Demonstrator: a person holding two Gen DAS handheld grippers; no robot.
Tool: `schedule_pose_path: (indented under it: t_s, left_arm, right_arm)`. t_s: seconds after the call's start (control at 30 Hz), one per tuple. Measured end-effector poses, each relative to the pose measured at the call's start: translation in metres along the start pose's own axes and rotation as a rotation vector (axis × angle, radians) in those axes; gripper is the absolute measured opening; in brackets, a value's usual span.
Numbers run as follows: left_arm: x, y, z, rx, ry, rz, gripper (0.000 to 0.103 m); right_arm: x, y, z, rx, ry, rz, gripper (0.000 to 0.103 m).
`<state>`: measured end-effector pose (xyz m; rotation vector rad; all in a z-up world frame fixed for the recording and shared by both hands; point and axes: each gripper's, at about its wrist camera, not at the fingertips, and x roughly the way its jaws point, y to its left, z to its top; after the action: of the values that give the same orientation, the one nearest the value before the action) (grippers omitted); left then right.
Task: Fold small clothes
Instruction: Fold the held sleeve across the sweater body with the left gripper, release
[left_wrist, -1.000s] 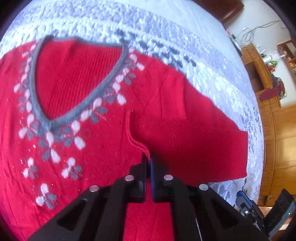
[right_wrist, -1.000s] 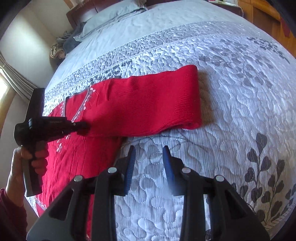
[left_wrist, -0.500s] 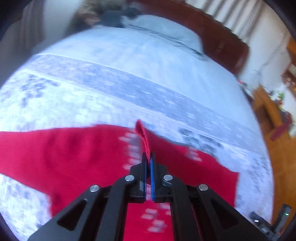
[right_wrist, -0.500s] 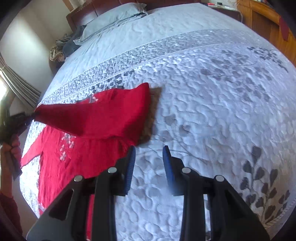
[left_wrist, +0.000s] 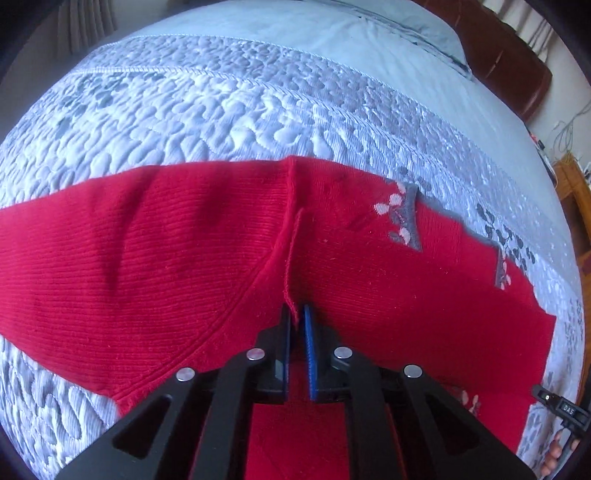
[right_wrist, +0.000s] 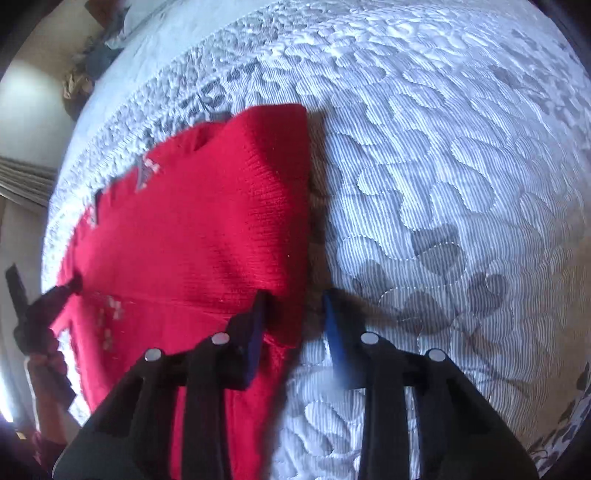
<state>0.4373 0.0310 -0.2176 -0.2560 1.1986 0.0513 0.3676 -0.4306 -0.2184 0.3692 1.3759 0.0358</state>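
A small red knit sweater with a grey V-neck trim and white flower pattern lies on the bed. One sleeve is folded across its body. My left gripper is shut on the sleeve's edge seam, low over the sweater. In the right wrist view the sweater fills the left half. My right gripper is open, its jaws straddling the folded sweater's right edge near the quilt. The left gripper shows at that view's left, on the sweater.
The bed has a grey-white quilted bedspread with a leaf pattern. A pillow and dark wooden headboard lie at the far end. Wooden furniture stands at the right. A pile of clothes sits by the wall.
My left gripper carried the sleeve across the sweater's body and laid it down folded. My right gripper moved left to the folded edge, still open.
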Motion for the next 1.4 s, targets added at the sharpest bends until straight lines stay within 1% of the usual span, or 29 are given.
schedule_pose_path:
  t_s: [0.1,0.17,0.2,0.23,0.27,0.3,0.33,0.4,0.43,0.47,0.5,0.57,0.6,0.67,0.7,0.8,0.9,0.97,1.0,1.03,1.07,1.1,1.13,1.23,1.3,1.33,1.4]
  left_arm:
    - [0.002,-0.004,-0.002,0.040,-0.005,0.027,0.009]
    - [-0.001,-0.004,0.001,0.035,-0.003,0.018,0.012]
    - [-0.007,-0.001,0.002,0.022,-0.001,0.007,0.015]
    - [-0.016,0.005,0.002,0.001,-0.007,-0.005,0.025]
    - [-0.028,0.013,0.001,-0.012,-0.019,-0.012,0.033]
    - [-0.039,0.022,-0.001,-0.021,-0.033,-0.017,0.052]
    - [-0.054,0.038,-0.005,-0.033,-0.057,-0.013,0.064]
    - [-0.075,0.065,-0.011,-0.044,-0.087,0.014,0.068]
    - [-0.084,0.087,-0.015,-0.056,-0.088,0.038,0.071]
    - [-0.089,0.105,-0.019,-0.075,-0.078,0.061,0.072]
    - [-0.094,0.134,-0.024,-0.117,-0.061,0.101,0.072]
    - [-0.098,0.175,-0.031,-0.184,-0.037,0.137,0.072]
    - [-0.101,0.204,-0.036,-0.240,-0.025,0.165,0.072]
    - [-0.108,0.243,-0.045,-0.329,-0.024,0.184,0.071]
    - [-0.112,0.268,-0.049,-0.390,-0.031,0.172,0.071]
    - [-0.118,0.311,-0.047,-0.499,-0.052,0.143,0.070]
    - [-0.118,0.340,-0.038,-0.594,-0.088,0.089,0.068]
    - [-0.115,0.348,-0.029,-0.626,-0.113,0.073,0.066]
    - [-0.114,0.352,-0.026,-0.636,-0.127,0.076,0.055]
    - [-0.112,0.357,-0.023,-0.648,-0.137,0.079,0.042]
    - [-0.110,0.360,-0.021,-0.660,-0.143,0.077,0.036]
    - [-0.110,0.364,-0.020,-0.674,-0.149,0.069,0.022]
    - [-0.108,0.366,-0.019,-0.683,-0.152,0.062,0.012]
    - [-0.114,0.368,-0.020,-0.701,-0.204,0.024,0.007]
    - [-0.125,0.359,-0.019,-0.669,-0.255,0.013,0.006]
    - [-0.131,0.348,-0.017,-0.632,-0.279,0.012,0.006]
    - [-0.137,0.328,-0.010,-0.580,-0.302,-0.008,0.006]
  right_arm:
    - [0.001,0.018,-0.001,-0.073,-0.008,-0.102,0.030]
    - [-0.006,0.024,-0.002,-0.075,-0.029,-0.129,0.033]
    - [-0.013,0.026,-0.004,-0.073,-0.049,-0.140,0.038]
    - [-0.021,0.028,-0.008,-0.079,-0.073,-0.143,0.041]
    - [-0.029,0.031,-0.012,-0.093,-0.097,-0.145,0.041]
    - [-0.039,0.037,-0.018,-0.115,-0.125,-0.147,0.041]
    - [-0.049,0.044,-0.025,-0.141,-0.150,-0.145,0.041]
    - [-0.061,0.053,-0.036,-0.187,-0.166,-0.122,0.045]
    - [-0.063,0.061,-0.041,-0.204,-0.166,-0.115,0.046]
    - [-0.064,0.072,-0.047,-0.234,-0.160,-0.110,0.046]
    - [-0.064,0.079,-0.050,-0.254,-0.153,-0.107,0.046]
    - [-0.061,0.096,-0.056,-0.298,-0.134,-0.102,0.046]
    - [-0.057,0.108,-0.059,-0.325,-0.123,-0.105,0.046]
    - [-0.049,0.126,-0.064,-0.359,-0.111,-0.111,0.046]
    - [-0.044,0.136,-0.065,-0.377,-0.104,-0.113,0.046]
    - [-0.032,0.149,-0.062,-0.381,-0.086,-0.124,0.046]
    - [-0.024,0.151,-0.061,-0.366,-0.071,-0.115,0.046]
    - [-0.021,0.152,-0.060,-0.366,-0.070,-0.120,0.046]
    - [-0.020,0.152,-0.061,-0.368,-0.069,-0.124,0.046]
    - [-0.021,0.152,-0.060,-0.368,-0.069,-0.127,0.046]
    - [-0.021,0.151,-0.061,-0.369,-0.072,-0.132,0.046]
    - [-0.022,0.150,-0.060,-0.369,-0.076,-0.138,0.046]
    - [-0.022,0.150,-0.059,-0.367,-0.079,-0.140,0.046]
    - [-0.025,0.145,-0.059,-0.358,-0.084,-0.135,0.047]
    - [-0.026,0.143,-0.061,-0.364,-0.090,-0.134,0.047]
    - [-0.026,0.142,-0.063,-0.367,-0.092,-0.137,0.048]
    - [-0.025,0.138,-0.067,-0.368,-0.089,-0.140,0.048]
